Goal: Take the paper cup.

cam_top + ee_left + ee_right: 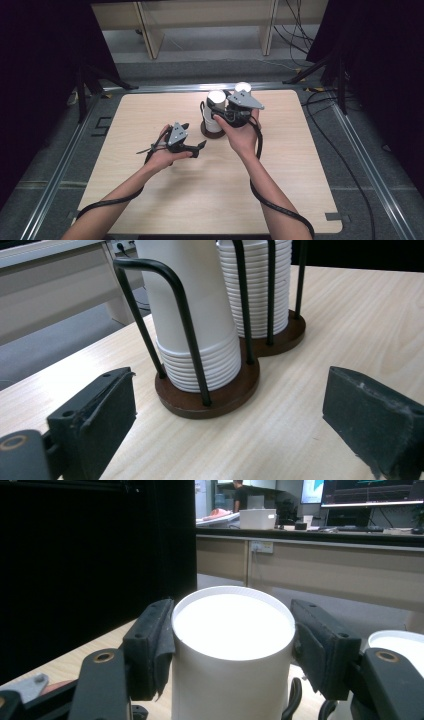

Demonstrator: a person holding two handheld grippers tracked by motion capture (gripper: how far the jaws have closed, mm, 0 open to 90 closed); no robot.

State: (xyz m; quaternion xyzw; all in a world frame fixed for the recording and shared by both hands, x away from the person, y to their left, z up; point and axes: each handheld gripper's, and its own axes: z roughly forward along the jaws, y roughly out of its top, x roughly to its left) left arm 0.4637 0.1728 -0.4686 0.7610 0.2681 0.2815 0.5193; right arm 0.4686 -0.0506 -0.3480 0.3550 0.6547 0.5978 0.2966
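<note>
Right gripper (pixel 232 645) clamps the near white paper cup stack (pixel 232 655) in its black wire holder (pixel 200 340); left gripper (pixel 230 430) wide, empty.

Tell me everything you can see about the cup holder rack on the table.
The cup holder rack has two round dark brown bases that look like wood, joined side by side, each ringed by upright black wire loops. Each base holds a stack of nested white paper cups, rims down. It stands upright near the far middle of the light wooden table. The right claw grips the top cup of one stack; the open left claw faces the rack without touching it.
</note>
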